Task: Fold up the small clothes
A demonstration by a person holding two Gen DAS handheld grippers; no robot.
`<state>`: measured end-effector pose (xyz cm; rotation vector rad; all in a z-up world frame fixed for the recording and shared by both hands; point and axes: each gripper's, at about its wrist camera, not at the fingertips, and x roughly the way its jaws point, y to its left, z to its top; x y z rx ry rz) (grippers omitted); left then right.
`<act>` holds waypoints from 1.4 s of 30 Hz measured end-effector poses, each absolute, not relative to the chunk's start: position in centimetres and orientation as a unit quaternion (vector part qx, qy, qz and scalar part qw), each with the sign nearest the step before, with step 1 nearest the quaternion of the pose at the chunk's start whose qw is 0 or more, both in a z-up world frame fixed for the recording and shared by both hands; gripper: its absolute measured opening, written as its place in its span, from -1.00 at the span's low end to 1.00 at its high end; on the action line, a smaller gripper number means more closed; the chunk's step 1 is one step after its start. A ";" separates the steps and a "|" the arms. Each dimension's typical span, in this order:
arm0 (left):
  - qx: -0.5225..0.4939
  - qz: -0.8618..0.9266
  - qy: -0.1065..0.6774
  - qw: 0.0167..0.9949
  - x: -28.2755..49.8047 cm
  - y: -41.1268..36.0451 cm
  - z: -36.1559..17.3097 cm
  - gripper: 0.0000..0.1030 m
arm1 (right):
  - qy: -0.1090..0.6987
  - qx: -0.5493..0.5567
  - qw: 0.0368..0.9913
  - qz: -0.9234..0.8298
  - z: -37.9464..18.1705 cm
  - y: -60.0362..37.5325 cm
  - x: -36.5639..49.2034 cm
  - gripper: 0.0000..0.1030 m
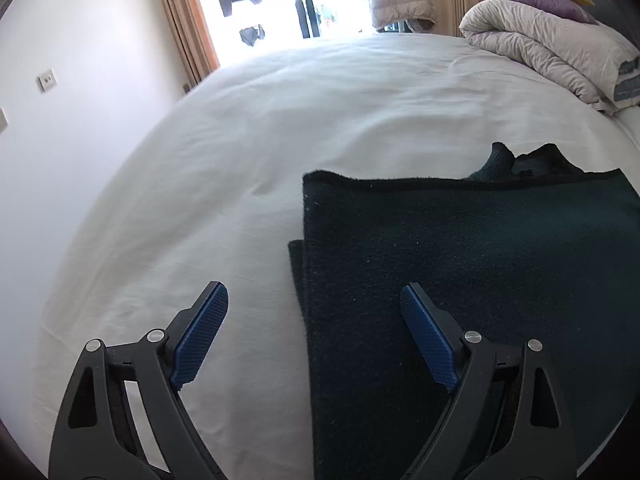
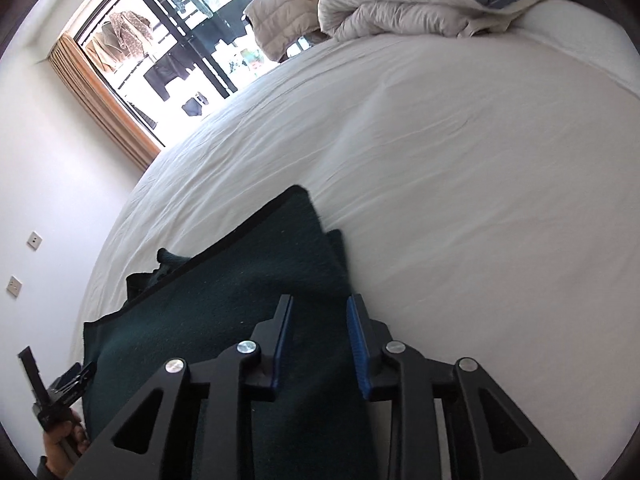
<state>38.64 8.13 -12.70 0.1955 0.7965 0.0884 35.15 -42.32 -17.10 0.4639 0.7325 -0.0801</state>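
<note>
A dark green knitted garment [image 1: 460,264] lies folded flat on the white bed sheet [image 1: 280,128], with a bunched part at its far edge. My left gripper [image 1: 314,292] is open wide and empty, straddling the garment's left edge from above. In the right wrist view the same garment [image 2: 224,304] lies lower left. My right gripper [image 2: 320,304] is open a little and empty, with its fingers over the garment's right edge. The left gripper also shows in the right wrist view [image 2: 60,384], held in a hand at the garment's far left.
A rolled pale duvet [image 1: 552,48] with purple and yellow pillows lies at the head of the bed, seen too in the right wrist view [image 2: 420,4]. A window with tan curtains [image 1: 180,20] and a white wall [image 1: 60,140] border the bed.
</note>
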 end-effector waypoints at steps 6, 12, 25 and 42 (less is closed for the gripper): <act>0.081 -0.019 0.380 0.921 34.4 4.3 -11.1 0.73 | 0.331 0.237 0.905 0.124 -15.2 -33.9 33.3 -0.06; 0.062 -0.017 0.428 0.901 33.9 4.0 -14.8 0.74 | 0.399 0.245 0.864 0.185 -20.4 -28.5 34.0 -0.14; 0.056 -0.018 0.425 0.903 34.4 4.0 -15.5 0.74 | 0.340 0.318 0.882 0.065 -21.3 -39.7 29.6 -0.52; 0.023 -0.011 0.415 0.909 32.8 4.9 -14.6 0.74 | 0.302 0.342 0.880 0.129 -17.0 -34.3 26.9 -0.07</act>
